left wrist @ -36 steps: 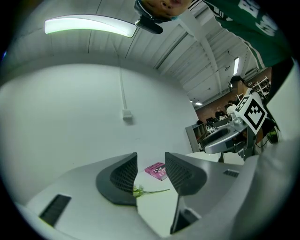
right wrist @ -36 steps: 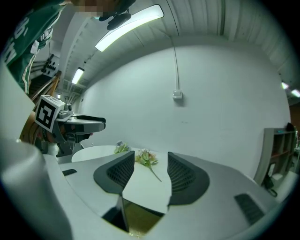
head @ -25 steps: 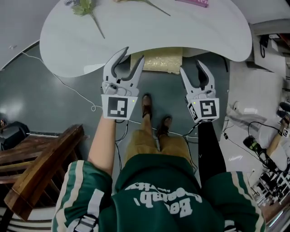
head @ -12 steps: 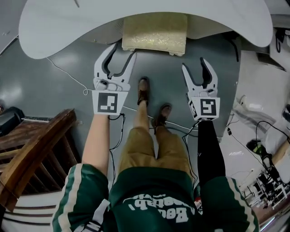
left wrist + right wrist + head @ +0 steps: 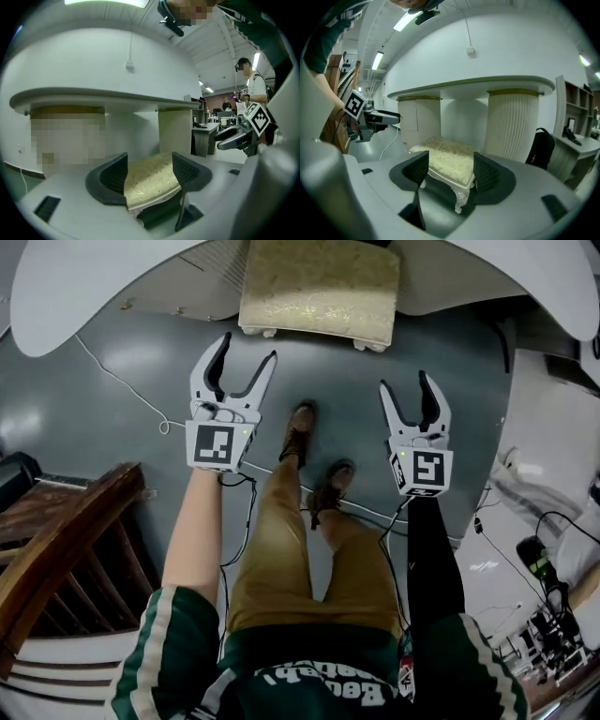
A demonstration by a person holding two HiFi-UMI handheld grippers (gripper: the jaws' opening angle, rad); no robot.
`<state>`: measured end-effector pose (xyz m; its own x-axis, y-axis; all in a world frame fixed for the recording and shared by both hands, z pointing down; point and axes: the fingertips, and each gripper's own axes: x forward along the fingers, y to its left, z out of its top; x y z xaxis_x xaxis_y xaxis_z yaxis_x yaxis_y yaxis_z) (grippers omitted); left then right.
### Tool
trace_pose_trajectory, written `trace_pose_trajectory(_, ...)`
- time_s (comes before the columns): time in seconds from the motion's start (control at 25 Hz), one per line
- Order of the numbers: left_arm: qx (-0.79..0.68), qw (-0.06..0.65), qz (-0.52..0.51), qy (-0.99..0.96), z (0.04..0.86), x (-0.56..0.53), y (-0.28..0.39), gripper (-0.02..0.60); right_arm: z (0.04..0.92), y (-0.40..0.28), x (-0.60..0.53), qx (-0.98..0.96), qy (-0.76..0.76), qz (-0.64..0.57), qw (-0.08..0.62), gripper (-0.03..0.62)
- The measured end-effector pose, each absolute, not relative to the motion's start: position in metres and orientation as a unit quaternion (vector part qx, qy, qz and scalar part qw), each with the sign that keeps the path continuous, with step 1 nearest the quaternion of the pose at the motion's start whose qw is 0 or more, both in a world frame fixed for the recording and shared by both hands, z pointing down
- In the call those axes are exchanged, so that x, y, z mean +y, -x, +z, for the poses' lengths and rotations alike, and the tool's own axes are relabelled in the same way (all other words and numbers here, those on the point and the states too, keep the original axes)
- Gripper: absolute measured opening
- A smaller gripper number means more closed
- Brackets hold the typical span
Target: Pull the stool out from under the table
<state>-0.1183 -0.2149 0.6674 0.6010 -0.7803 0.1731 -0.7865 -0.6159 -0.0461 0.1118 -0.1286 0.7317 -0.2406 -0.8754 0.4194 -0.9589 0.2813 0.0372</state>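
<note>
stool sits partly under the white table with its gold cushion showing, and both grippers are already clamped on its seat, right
Not clamped. In the head view the left gripper and right gripper hang short of the stool, jaws apart and just opening, nothing between them. The rest holds: it sits partly under the white table, gold cushion showing.

A dark wooden chair [image 5: 66,540] stands at the left edge of the grey floor [image 5: 112,442]. A thin white cable [image 5: 122,385] lies across this floor and makes a small loop. Two brown shoes [image 5: 300,432] stand one ahead of the other. On the right, black cables [image 5: 531,555] lie on a white surface. A black backpack [image 5: 540,147] stands beside a white desk [image 5: 581,143].
</note>
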Motion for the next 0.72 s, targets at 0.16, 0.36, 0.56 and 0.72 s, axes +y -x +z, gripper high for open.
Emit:
trace_pose_trajectory(0.16,-0.424,0.022,0.128,-0.896,0.735,-0.227,0.113,0.304,0.785,-0.123,-0.143,-0.777,-0.59,0.116,0.185,0.323)
trace_pose_trajectory(0.36,-0.444,0.031,0.143,-0.884,0.8,-0.258,0.126,0.304,0.848,-0.133,-0.171,-0.771,-0.595,0.129,0.189,0.342)
trace_pose_trajectory(0.56,-0.437,0.038,0.183,-0.88,0.864,-0.277,0.143,0.318,0.904,-0.142,-0.192,-0.77,-0.587,0.133,0.21,0.353)
trace_pose_trajectory(0.72,-0.429,0.039,0.229,-0.873,0.906,-0.287,0.147,0.322,0.93,-0.149,-0.204,-0.772,-0.579,0.132,0.225,0.358)
